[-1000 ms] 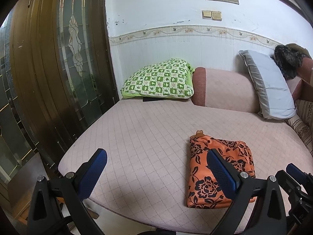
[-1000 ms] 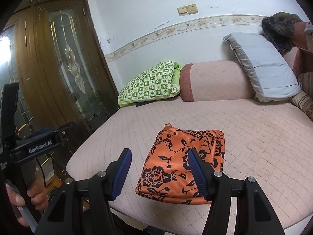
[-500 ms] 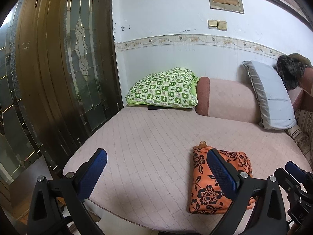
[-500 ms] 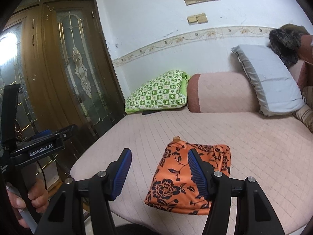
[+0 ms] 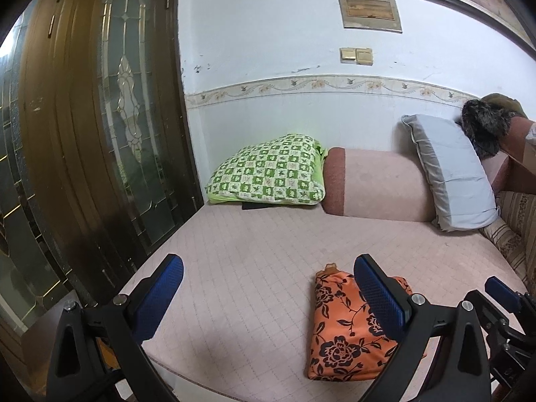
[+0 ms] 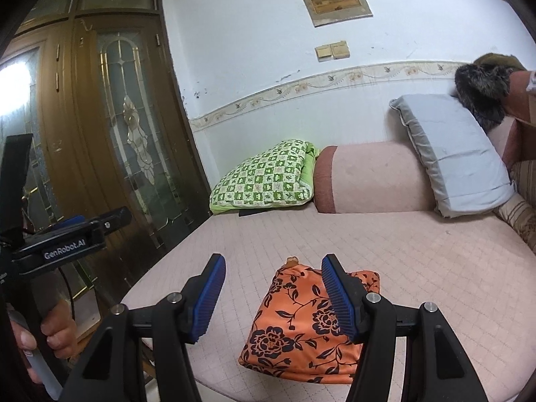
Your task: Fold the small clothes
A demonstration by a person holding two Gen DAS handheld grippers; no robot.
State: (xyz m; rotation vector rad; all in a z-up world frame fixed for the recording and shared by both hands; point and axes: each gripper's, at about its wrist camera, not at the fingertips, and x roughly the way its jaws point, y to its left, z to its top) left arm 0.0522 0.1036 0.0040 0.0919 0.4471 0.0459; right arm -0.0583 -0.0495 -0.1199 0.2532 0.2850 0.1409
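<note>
An orange cloth with black flowers [image 5: 341, 331] lies folded into a compact rectangle near the front edge of the pink quilted bed [image 5: 254, 254]. It also shows in the right wrist view [image 6: 301, 325]. My left gripper [image 5: 268, 298] is open and empty, held back from the bed, left of the cloth. My right gripper [image 6: 273, 296] is open and empty, held above and in front of the cloth, apart from it.
A green checked pillow [image 5: 268, 174], a pink bolster [image 5: 378, 184] and a grey pillow [image 5: 449, 171] lie along the far wall. A wooden door with glass panels [image 5: 100, 134] stands at the left. A striped cushion [image 5: 516, 227] is at the right.
Both grippers have drawn back and tilted up from the bed, so the folded cloth sits lower and smaller in both views. The cloth itself has not moved.
</note>
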